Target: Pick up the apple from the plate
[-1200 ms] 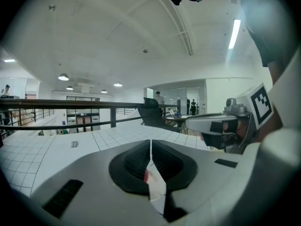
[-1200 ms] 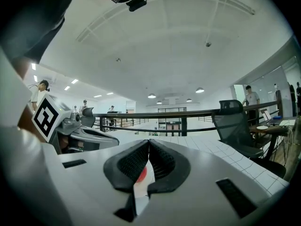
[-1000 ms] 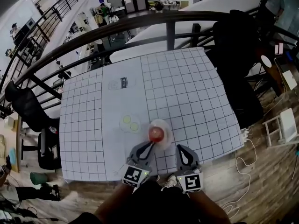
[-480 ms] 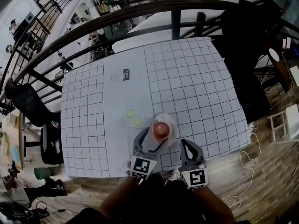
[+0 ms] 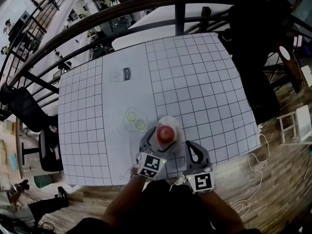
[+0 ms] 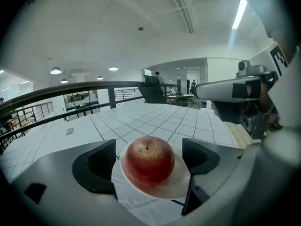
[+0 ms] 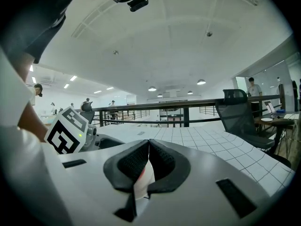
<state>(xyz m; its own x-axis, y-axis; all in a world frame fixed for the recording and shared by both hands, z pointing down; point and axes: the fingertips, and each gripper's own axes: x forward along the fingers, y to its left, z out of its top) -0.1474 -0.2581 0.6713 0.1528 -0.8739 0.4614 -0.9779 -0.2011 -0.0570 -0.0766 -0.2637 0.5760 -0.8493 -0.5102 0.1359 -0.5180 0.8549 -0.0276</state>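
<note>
Left gripper is opening wide around the apple on its plate, readying a grab; right gripper is idling alongside, jaws closed, empty.

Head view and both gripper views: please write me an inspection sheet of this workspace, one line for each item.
Surface: table under a white gridded sheet.
Job's things: red apple on white plate, near the table's front edge.
Clutter: two pale green discs beside the plate.
Grippers: left hand-held gripper jaws opening around the apple, pads not touching; right hand-held gripper shut, empty.
Cables: white cable on floor, right of table.
Surroundings: dark railing behind table; black chair at left.
</note>
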